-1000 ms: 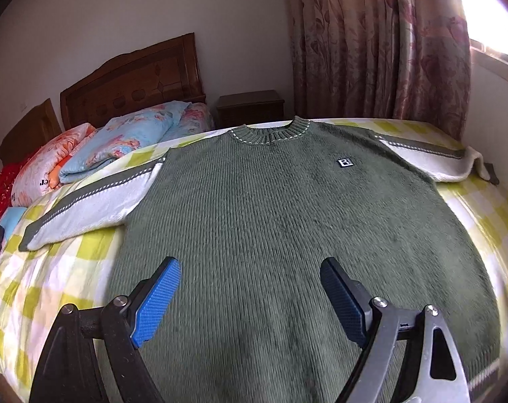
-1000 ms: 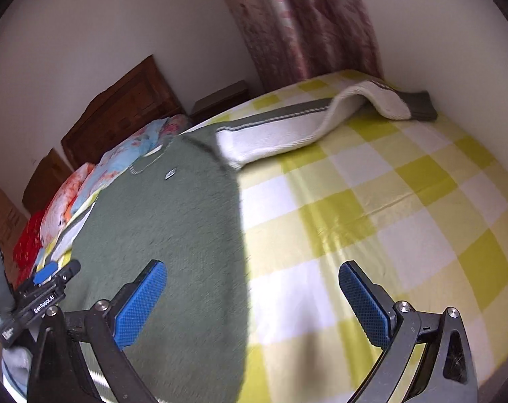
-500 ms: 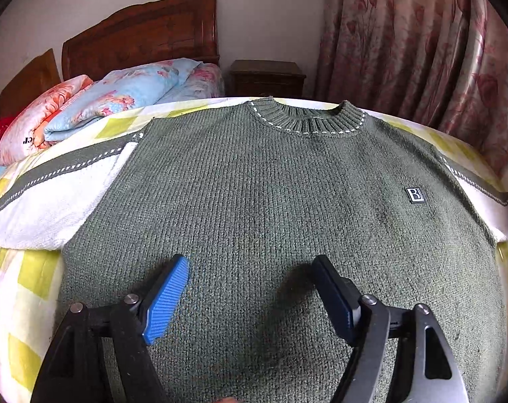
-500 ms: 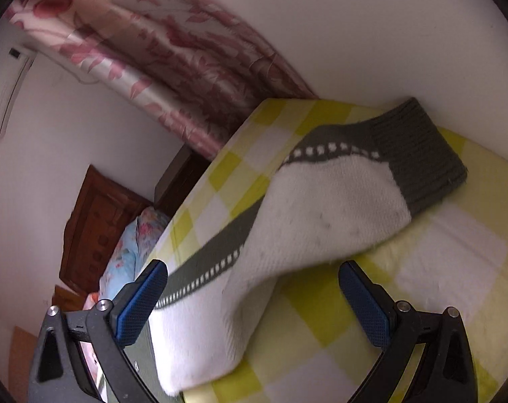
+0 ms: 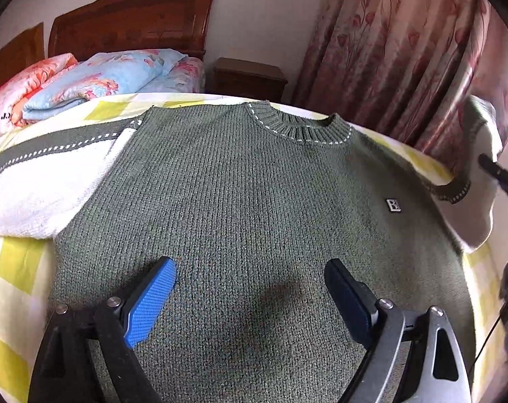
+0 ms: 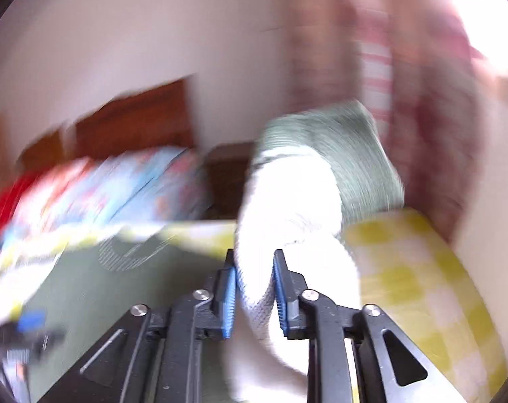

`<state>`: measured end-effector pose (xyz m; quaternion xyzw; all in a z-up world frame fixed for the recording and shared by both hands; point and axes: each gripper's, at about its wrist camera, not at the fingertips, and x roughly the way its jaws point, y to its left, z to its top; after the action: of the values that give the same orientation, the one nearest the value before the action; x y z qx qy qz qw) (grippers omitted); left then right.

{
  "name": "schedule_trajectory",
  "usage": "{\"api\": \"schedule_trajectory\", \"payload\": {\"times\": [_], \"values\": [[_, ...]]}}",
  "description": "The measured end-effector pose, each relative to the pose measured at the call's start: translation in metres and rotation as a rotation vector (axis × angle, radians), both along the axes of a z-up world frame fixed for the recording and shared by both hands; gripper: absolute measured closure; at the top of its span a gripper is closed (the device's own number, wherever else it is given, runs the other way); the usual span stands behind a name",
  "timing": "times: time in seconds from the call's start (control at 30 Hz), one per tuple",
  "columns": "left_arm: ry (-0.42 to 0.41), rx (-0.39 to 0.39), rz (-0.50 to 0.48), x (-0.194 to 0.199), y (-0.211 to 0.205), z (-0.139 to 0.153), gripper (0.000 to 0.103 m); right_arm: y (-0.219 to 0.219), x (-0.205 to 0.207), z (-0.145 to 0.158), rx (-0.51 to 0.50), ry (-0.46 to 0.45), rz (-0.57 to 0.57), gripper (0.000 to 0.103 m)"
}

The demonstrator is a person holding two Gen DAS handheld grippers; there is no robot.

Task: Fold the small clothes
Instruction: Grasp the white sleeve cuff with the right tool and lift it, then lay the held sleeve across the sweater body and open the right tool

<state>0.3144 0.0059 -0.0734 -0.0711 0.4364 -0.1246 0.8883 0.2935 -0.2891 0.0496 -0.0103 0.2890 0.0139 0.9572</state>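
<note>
Item: green knitted sweater (image 5: 254, 208), laid flat, front up, on the bed (image 5: 15, 268), neck towards 12 o'clock in your left wrist view.

Progress: early. The body is spread and unfolded. One sleeve, at 9 o'clock, lies flat (image 5: 42, 184). The other sleeve (image 6: 287, 221), at 3 o'clock, is raised off the bed; judged from this, you are on the first fold and the remaining sleeve and the body folds are yet to do.

Left hand-held gripper (image 5: 250, 288): jaws wide apart, holding nothing, low over the lower body of the sweater; contact cannot be told.

Right hand-held gripper (image 6: 254, 288): jaws narrow, clamped on the white part of the raised sleeve. That view is blurred; detail beyond the grip is unreliable.

Materials and shapes: coarse ribbed knit in dull green; ribbed round collar (image 5: 301, 127) with white stitching; small square badge (image 5: 393, 205) at 3 o'clock on the chest; sleeves white and fleecy with a green stripe and green ribbed cuff (image 6: 348, 154). Soft and thick, so folds will likely sit bulky.

Surroundings: yellow-and-white checked bed sheet, floral quilts (image 5: 96, 77) at 10 o'clock, wooden headboard (image 5: 130, 20), floral curtain (image 5: 398, 57).
</note>
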Motion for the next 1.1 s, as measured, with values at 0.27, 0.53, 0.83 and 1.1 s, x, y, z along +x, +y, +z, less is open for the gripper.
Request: {"api": "schedule_trajectory", "payload": {"times": [0.27,0.53,0.83,1.1], "values": [[0.008,-0.078,-0.007,-0.002,0.007,0.003,0.012,0.071,-0.007,-0.042,-0.12,0.148,0.195,0.0],[0.175,-0.308,-0.012,0.054,-0.007,0.011,0.03,0.058,-0.044,-0.075,-0.073,0.226,0.152,0.0],[0.158,-0.141,-0.029,0.085,-0.048,0.003,0.081,0.017,-0.064,-0.055,0.038,0.061,-0.114,0.0],[0.127,-0.248,-0.04,0.082,-0.023,0.021,0.091,-0.017,-0.048,-0.072,0.08,0.241,-0.323,0.0]]}}
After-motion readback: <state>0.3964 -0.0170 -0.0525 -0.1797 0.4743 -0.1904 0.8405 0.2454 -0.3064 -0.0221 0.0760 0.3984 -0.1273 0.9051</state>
